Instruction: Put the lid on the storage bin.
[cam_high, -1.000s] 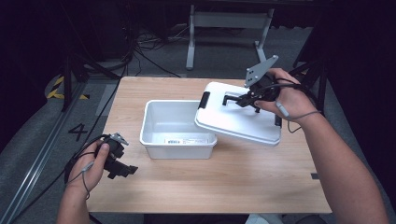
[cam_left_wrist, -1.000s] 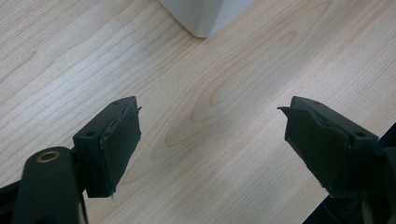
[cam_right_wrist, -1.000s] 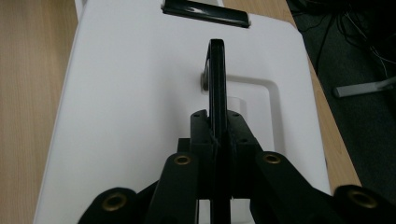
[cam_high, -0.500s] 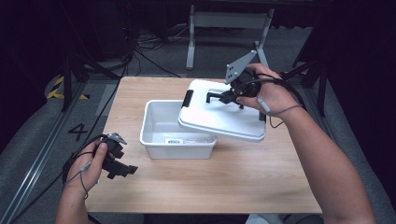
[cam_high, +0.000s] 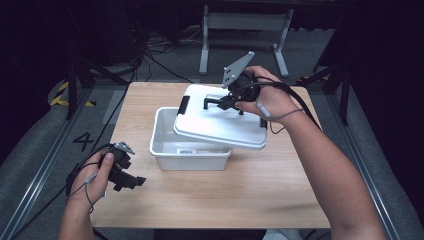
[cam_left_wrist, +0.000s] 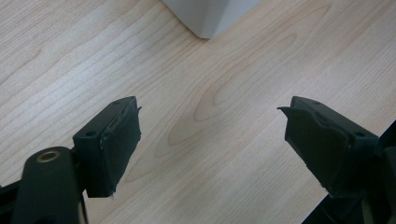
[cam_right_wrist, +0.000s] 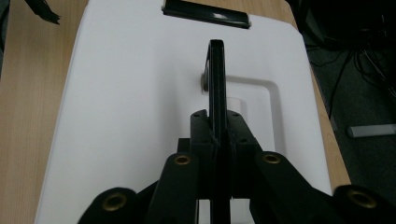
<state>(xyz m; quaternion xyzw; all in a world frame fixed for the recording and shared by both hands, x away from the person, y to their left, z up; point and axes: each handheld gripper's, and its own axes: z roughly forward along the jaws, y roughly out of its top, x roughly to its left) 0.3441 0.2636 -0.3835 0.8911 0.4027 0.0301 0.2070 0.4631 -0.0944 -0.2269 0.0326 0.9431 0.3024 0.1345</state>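
High view: white bin (cam_high: 165, 145) sits centre frame on the table (cam_high: 260, 190), long axis running left-right. The lid (cam_high: 220, 125) hangs tilted over the bin's right half, its left end over the bin opening and its right end overhanging past the bin's right wall toward frame right. Right gripper (cam_high: 225, 102) is clamped on the lid's black top handle (cam_high: 212, 101), upper centre of frame, hand behind it. So the bin lies down-left of that gripper; my read is the lid needs to go left and level out before it can seat, lid long axis already roughly parallel to the bin's. Left gripper (cam_high: 131, 181) is low left of frame, near the bin's left end but apart from it, holding nothing. It's the nearer one to the bin, the right is the only one on the lid. Left gripper view: jaws wide apart, nothing between them, bare wood below; a white bin corner (cam_left_wrist: 210, 16) shows at top centre, ahead of the jaws and clear of them. Right gripper view: jaws closed tight on the thin black handle (cam_right_wrist: 215, 79), which runs straight up the frame centre, edge on. Lid surface (cam_right_wrist: 130, 116) spreads either side, black end latch (cam_right_wrist: 205, 13) at top. Handle recess (cam_right_wrist: 252, 100) sits right of the handle. Grip looks centred, so the lid should hang fairly balanced, though that's a judgement.
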